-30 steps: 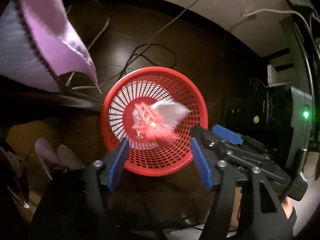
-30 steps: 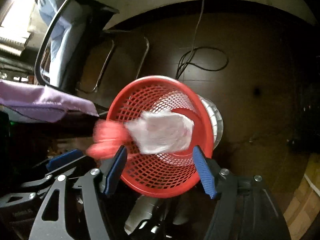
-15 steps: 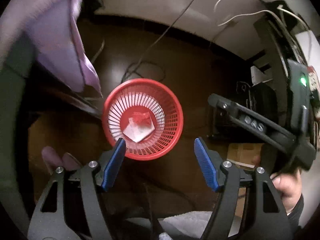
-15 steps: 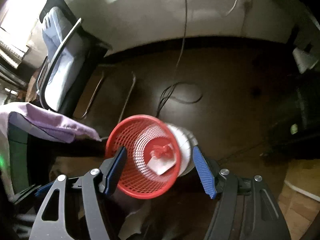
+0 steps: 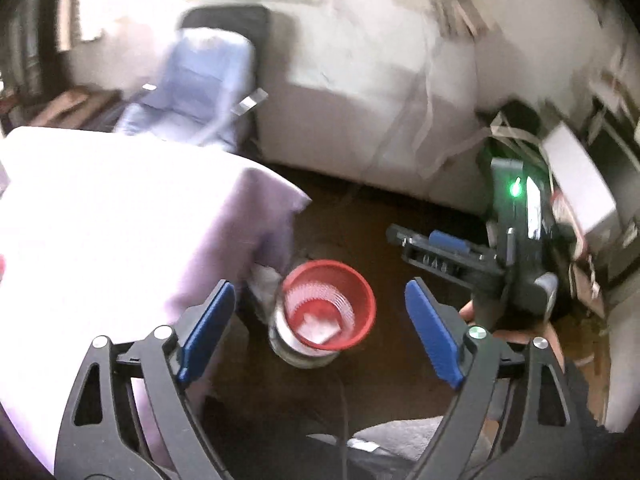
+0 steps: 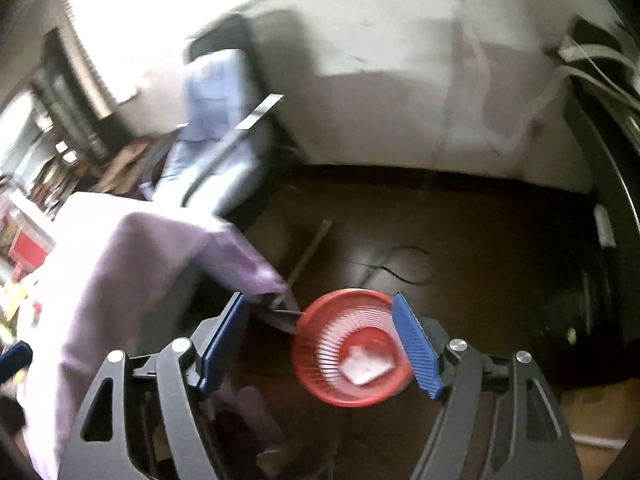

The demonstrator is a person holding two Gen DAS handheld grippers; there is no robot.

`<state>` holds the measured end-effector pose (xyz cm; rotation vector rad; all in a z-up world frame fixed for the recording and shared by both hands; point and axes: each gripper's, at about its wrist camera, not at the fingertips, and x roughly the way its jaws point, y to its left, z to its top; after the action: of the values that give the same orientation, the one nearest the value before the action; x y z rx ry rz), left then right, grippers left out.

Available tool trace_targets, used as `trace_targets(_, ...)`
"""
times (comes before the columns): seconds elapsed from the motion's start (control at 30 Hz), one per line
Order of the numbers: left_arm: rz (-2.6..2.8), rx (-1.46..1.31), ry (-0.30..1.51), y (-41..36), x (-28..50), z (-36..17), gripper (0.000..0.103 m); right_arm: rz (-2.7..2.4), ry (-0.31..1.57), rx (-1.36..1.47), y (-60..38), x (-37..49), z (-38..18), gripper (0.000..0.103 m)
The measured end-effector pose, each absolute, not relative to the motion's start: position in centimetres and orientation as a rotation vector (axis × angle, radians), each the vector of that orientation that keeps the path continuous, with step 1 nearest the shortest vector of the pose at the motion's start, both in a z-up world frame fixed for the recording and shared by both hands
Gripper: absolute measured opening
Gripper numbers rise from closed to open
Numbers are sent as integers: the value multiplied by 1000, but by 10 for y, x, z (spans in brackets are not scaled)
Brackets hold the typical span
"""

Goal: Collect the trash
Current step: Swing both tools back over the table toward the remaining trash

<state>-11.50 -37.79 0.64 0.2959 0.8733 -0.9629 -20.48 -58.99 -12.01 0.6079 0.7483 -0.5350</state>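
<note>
Trash sits in the red basket (image 5: 330, 308) now: a pale crumpled wrapper (image 5: 320, 330) lies on its bottom, where a second ago it was dropping from between my pads close over the rim. That piece is collected, I judge, and the next one must be looked for up on the table. To the left of my left gripper (image 5: 316, 336), the lilac cloth (image 5: 120, 232) drapes a table edge, its corner hanging beside my left pad; the basket shows far below, in the gap between my fingertips (image 5: 206, 330) but nearer the left one. My jaws there are opening, wide apart, with nothing held. Off to the right and beyond, my right gripper (image 5: 448, 246) shows side-on, carried in a hand (image 5: 476, 312). Its own view has the basket low and hard by its right pad (image 6: 416, 346), jaws also opening and empty. Both grippers have risen well clear and tilt steeply down toward the dark floor (image 6: 460, 232).
</note>
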Motion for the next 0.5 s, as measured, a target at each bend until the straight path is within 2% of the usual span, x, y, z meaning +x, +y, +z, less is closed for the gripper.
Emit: trace_targets(0.5, -591, 142, 754, -174, -45, 77, 87, -90, 709, 312, -394, -97, -12, 83)
